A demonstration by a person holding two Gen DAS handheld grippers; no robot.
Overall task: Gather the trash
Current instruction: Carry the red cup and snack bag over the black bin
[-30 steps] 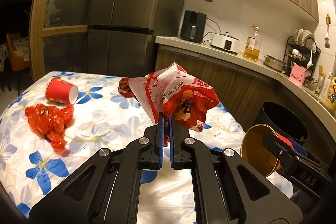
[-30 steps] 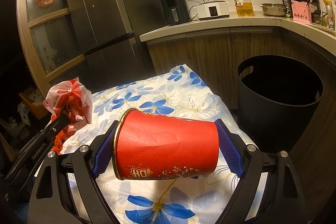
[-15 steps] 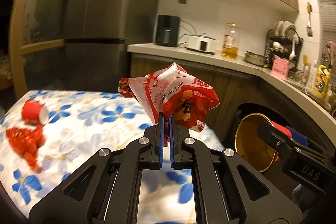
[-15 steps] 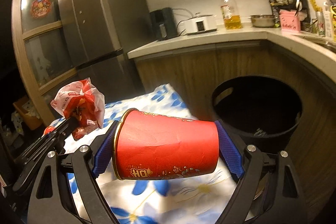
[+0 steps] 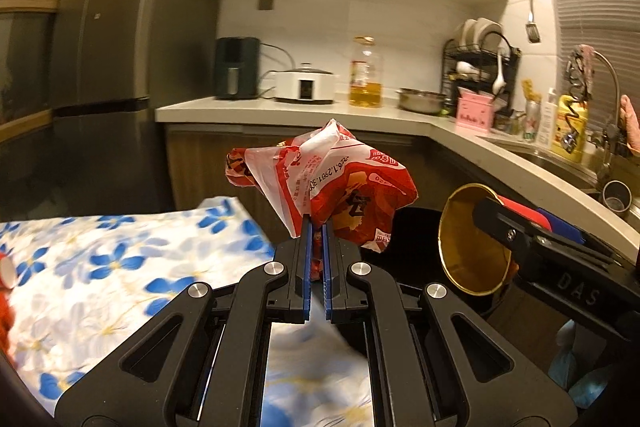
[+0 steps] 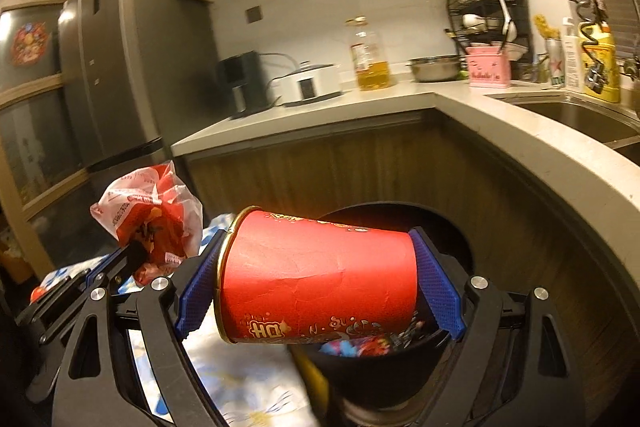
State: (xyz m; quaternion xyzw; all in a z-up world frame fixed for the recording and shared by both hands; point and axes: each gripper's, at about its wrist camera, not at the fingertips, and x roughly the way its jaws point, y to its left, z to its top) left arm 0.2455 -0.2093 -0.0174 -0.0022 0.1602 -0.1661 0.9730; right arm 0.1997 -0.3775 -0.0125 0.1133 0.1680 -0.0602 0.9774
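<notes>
Above the black trash bin (image 6: pixel 448 227), a red paper cup (image 6: pixel 316 275) is gripped end to end by the right gripper (image 6: pixel 320 285), its jaws set wide. Its long axis runs sideways, with the gold-rimmed mouth to the left and the base to the right. Beyond the edge of the floral tablecloth (image 5: pixel 120 267), a crumpled red-and-white wrapper (image 5: pixel 332 187) is pinched upright in the clenched left gripper (image 5: pixel 316 231).

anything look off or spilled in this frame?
No spill or damage. The red paper cup lies sideways, clamped end to end between the right gripper's fingers above the black bin. The left gripper pinches a crumpled red-and-white wrapper.
</notes>
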